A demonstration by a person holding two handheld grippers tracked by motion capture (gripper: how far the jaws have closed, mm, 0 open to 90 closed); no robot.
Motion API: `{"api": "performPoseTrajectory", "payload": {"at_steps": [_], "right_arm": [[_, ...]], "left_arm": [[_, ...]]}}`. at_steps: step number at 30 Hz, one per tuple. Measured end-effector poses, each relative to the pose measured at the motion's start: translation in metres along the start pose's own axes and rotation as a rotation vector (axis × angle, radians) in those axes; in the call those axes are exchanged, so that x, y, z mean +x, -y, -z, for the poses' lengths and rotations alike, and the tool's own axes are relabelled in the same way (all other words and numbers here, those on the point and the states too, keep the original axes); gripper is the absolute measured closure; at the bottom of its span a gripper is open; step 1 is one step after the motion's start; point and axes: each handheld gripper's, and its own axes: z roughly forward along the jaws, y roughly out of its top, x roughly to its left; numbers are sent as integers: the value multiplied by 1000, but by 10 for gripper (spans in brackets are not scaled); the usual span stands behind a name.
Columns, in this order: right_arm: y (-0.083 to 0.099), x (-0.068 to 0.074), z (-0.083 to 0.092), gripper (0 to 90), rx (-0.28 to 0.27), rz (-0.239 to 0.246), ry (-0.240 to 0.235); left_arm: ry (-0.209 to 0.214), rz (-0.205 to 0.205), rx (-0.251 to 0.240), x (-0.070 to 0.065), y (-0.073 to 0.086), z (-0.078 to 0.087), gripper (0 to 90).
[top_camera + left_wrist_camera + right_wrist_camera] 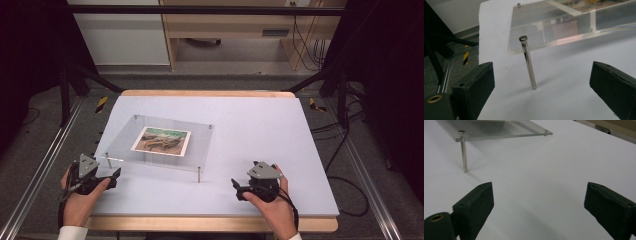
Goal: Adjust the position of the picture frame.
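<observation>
1. Left gripper view looks along the left gripper point(541, 95), whose jaws stand wide apart with nothing between the pads; it rests low at the near left of the table point(260, 130).
2. Just ahead of it a thin metal post point(528, 63) stands on the white surface, leaning a little, apart from the clear plate point(574, 27) behind it and not under that plate's corner.
3. Right gripper point(537, 212) at the near right also has its jaws spread and empty, pointing across bare table toward the plate's near right post point(464, 155).
4. Farther in, the clear plate sits raised on its posts left of the table's middle, with a picture point(161, 141) lying under or within it; I cannot tell which.
5. Handling, as I judge it: the plate looks stiff, smooth and slippery, apt to scratch or crack at the corners, so take it by an edge with both grippers and keep it level. The loose post is light, hard and round, likely to roll or topple; pinch it mid-shaft, squarely.
</observation>
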Motion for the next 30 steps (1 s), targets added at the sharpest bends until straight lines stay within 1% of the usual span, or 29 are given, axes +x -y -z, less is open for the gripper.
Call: {"api": "performPoseTrajectory", "payload": {"at_steps": [1, 2, 3, 4, 6, 7, 8, 9, 10, 11, 12, 13, 14, 15, 17, 18, 19, 20, 22, 25, 27, 28, 29, 30], "right_arm": [[2, -2, 0, 105, -2, -11, -9], [4, -3, 0, 130, -1, -17, -15], [4, -3, 0, 130, -1, -17, -15], [7, -3, -3, 182, 22, -24, -23], [8, -2, -4, 184, 28, -21, -30], [9, 2, -6, 201, 19, 6, -18], [9, 4, -6, 203, 22, 20, -16], [10, 6, -7, 206, 14, 30, -13], [10, 6, -7, 206, 14, 30, -13], [9, 11, -9, 221, 12, 45, -17], [9, 11, -9, 221, 12, 45, -17], [8, 16, -9, 224, 16, 40, -38], [8, 16, -9, 224, 16, 40, -38], [7, 20, -11, 221, 43, 45, -75], [7, 25, -12, 211, 51, 46, -110], [7, 27, -14, 181, 61, 46, -124], [7, 30, -15, 153, 63, 47, -118], [7, 32, -16, 136, 54, 50, -107], [5, 35, -18, 109, 40, 35, -113], [0, 42, -21, 109, 9, 36, -116], [-3, 46, -22, 109, -4, 13, -133], [-3, 46, -22, 109, -4, 13, -133], [-6, 51, -24, 117, -21, -10, -149], [-6, 51, -24, 117, -21, -10, -149]], "left_arm": [[-3, -10, 2, 0, 1, 0, 66], [-3, -17, 3, -1, 1, 0, 66], [-3, -17, 3, -1, 1, 0, 71], [-8, -25, 10, -1, 1, -2, 87], [-11, -27, 12, -1, 1, -2, 104], [-19, -18, 7, -2, 1, -2, 104], [-15, -14, 5, -2, 0, -1, 104], [-17, -12, 0, -2, 0, -1, 103], [-17, -12, 0, -2, 0, -1, 103], [-11, -14, -5, -2, -1, -1, 103], [-11, -14, -5, -2, -1, -1, 102], [-12, -13, -12, -2, -2, 0, 102], [-12, -13, -12, -2, -2, 0, 102], [-9, -10, -22, -3, -3, 0, 98], [-14, -10, -35, -3, -4, 0, 92], [-12, -10, -39, -3, -4, -1, 88], [-12, -12, -43, -4, -4, -1, 83], [-8, -16, -46, -4, -4, -2, 81], [-8, -17, -47, -4, -4, -3, 72], [8, 7, -75, -4, -5, -5, 60], [12, 15, -85, -3, -5, -6, 54], [12, 15, -85, -3, -5, -6, 54], [14, 19, -89, -2, -4, -6, 54], [14, 19, -89, -2, -4, -6, 55]]}}
